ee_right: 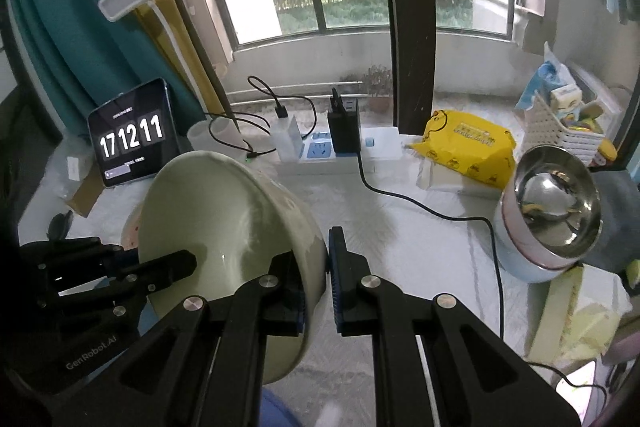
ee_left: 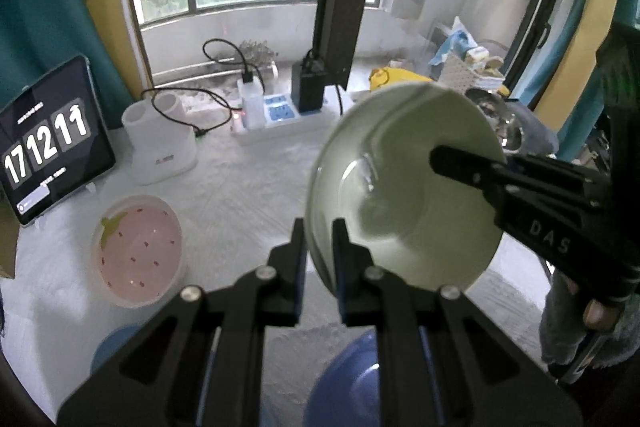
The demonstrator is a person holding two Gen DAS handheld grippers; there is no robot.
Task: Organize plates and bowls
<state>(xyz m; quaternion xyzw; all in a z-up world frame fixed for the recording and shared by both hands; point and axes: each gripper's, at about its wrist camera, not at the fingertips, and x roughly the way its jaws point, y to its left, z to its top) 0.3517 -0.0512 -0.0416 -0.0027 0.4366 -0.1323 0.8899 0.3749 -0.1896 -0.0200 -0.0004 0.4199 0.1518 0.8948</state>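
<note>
Left wrist view: left gripper [ee_left: 320,247] clamped on the near rim of a pale green glazed ceramic bowl [ee_left: 400,187], one finger inside the wall, one outside. Bowl is off the table, tilted, opening facing right. Right gripper [ee_left: 440,157] comes in from the right; its one visible black finger lies inside the bowl against the far wall, outer finger hidden behind the bowl. Under and left of the bowl, on the white tablecloth [ee_left: 248,195]: pink plastic bowl with strawberry print [ee_left: 138,251], sitting flat. Two blue dishes at the bottom edge, one rounded blue bowl [ee_left: 344,379] between the gripper links, another blue plate edge [ee_left: 114,345] to the left, both mostly hidden. Tablet showing a flip clock [ee_left: 52,143] stands at the left, white power strip [ee_left: 276,119] at the back.

Right wrist view: right gripper [ee_right: 316,275] closed on the same green bowl's rim, left finger inside, right finger on the outside wall. Bowl held clear of the table, opening facing left. Left gripper [ee_right: 188,263] enters from the left, one finger inside the bowl at the opposite rim; the other finger is not visible. Stainless steel bowl in a light blue outer shell [ee_right: 548,219] sits tilted at right, well apart from the green bowl. Yellow printed wipes pack [ee_right: 468,147] behind it.
</note>
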